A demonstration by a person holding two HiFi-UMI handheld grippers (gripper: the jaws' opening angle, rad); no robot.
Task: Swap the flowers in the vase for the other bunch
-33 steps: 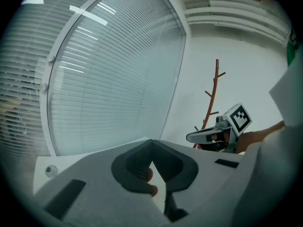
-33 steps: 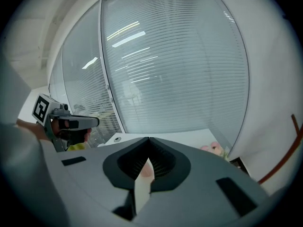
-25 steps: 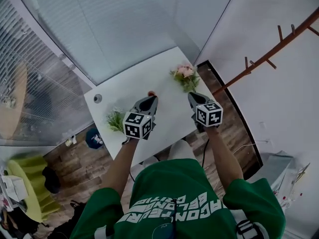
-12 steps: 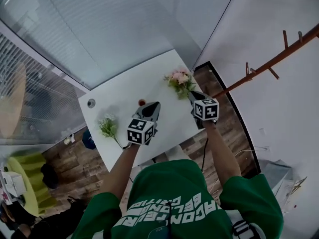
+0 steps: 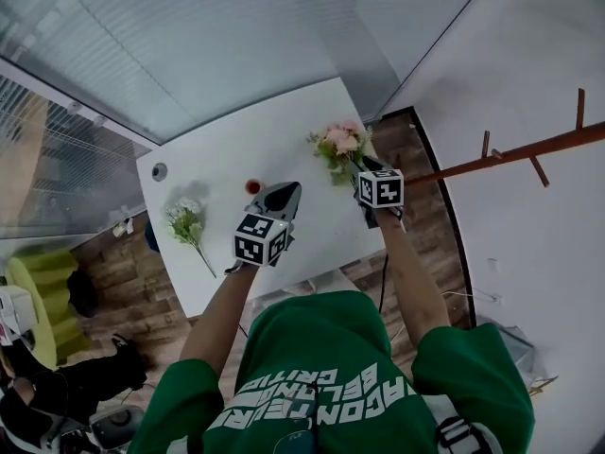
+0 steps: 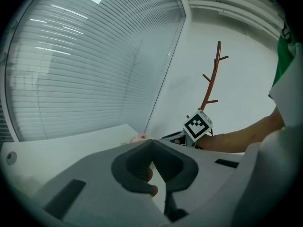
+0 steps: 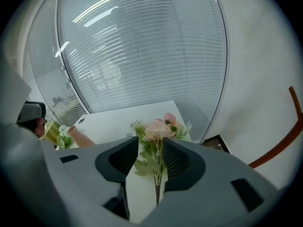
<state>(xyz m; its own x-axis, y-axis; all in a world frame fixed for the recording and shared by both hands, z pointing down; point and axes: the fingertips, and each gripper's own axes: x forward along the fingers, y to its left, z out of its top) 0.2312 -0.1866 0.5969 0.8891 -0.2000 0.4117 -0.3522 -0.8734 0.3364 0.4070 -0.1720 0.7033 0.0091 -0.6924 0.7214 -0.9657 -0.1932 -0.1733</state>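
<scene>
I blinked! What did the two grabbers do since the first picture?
The right gripper came down to the pink bunch, and its jaws have just been opening; the stems now sit between them, unpinched. The left gripper, shut, sank a little beside the vase. Vase and white bunch stayed put.

White table (image 5: 236, 149) beside a blind-covered glass wall (image 5: 217, 45), wood floor (image 5: 118, 277), possibly a coat rack (image 5: 510, 153) at right.

Illumination is diffuse and even, and the head view is muted. Above and left of the right gripper (image 7: 150, 145), bright strip reflections streak the blinds (image 7: 142, 46). Both gripper views bow straight lines and darken to black at the corners. Each gripper body is soft nearest the lens. Shadows on the table (image 5: 274, 140) ahead of the left gripper (image 5: 284, 189) are faint.
</scene>
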